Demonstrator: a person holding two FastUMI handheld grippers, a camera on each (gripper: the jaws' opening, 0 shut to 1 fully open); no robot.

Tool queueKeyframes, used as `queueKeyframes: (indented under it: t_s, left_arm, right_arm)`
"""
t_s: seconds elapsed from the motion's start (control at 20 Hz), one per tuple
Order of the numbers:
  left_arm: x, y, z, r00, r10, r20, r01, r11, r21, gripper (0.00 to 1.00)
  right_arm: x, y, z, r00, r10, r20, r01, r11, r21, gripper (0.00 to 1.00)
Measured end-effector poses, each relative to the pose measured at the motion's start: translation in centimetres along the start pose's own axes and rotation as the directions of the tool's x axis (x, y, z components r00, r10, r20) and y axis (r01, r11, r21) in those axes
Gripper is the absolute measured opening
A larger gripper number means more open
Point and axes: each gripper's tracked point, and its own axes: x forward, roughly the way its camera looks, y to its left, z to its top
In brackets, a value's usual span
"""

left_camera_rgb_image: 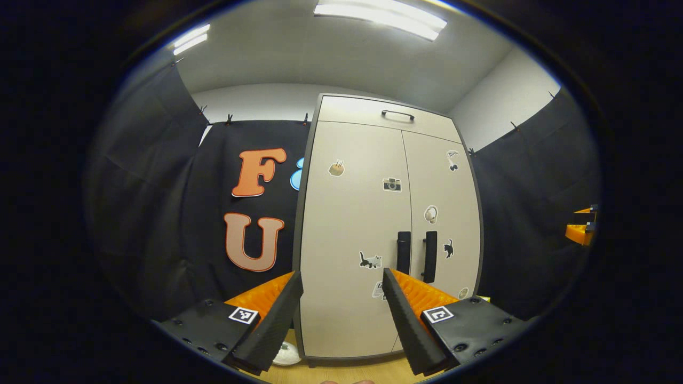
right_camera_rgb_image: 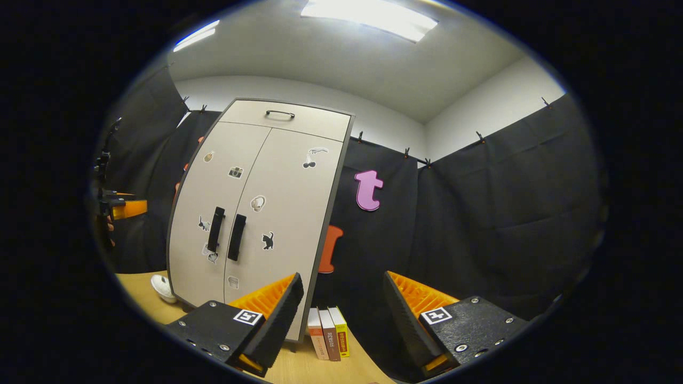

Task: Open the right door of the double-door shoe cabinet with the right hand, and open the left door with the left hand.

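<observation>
— Where is the shoe cabinet (left_camera_rgb_image: 368, 224) from the left gripper (left_camera_rgb_image: 341, 309)?
— Straight ahead of its jaws and well apart from them. Both doors are shut. The left door (left_camera_rgb_image: 349, 234) fills the gap between the 2 fingers, and its dark handle (left_camera_rgb_image: 403, 252) sits just above the right-hand finger tip, beside the right door's handle (left_camera_rgb_image: 430, 256).

— And the jaws themselves?
— Spread wide, nothing between them. The same goes for the right gripper (right_camera_rgb_image: 341, 309): jaws apart, holding nothing.

— What does the right one face?
— In the right gripper view the cabinet (right_camera_rgb_image: 256, 213) stands off to the left of the jaws, leaning in the picture, with the 2 handles (right_camera_rgb_image: 226, 229) above the left-hand finger. Between the fingers, low down, 3 books (right_camera_rgb_image: 330, 339) stand upright on the wooden floor (right_camera_rgb_image: 299, 368) against the cabinet's side.

— Anything else down there?
— A white object (right_camera_rgb_image: 160, 288) lies on the floor by the cabinet's left foot; I cannot tell what it is
</observation>
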Motion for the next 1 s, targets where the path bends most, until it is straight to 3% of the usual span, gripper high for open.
queueKeyframes:
  t_s: [1.0]
  left_arm:
    - [0.0,2.2,-1.5,1.0,-0.011,-0.022,0.011,1.0,-0.005,0.96]
  right_arm:
    - [2.5,4.5,-0.8,0.997,0.07,-0.037,-0.07,0.998,0.008,0.92]
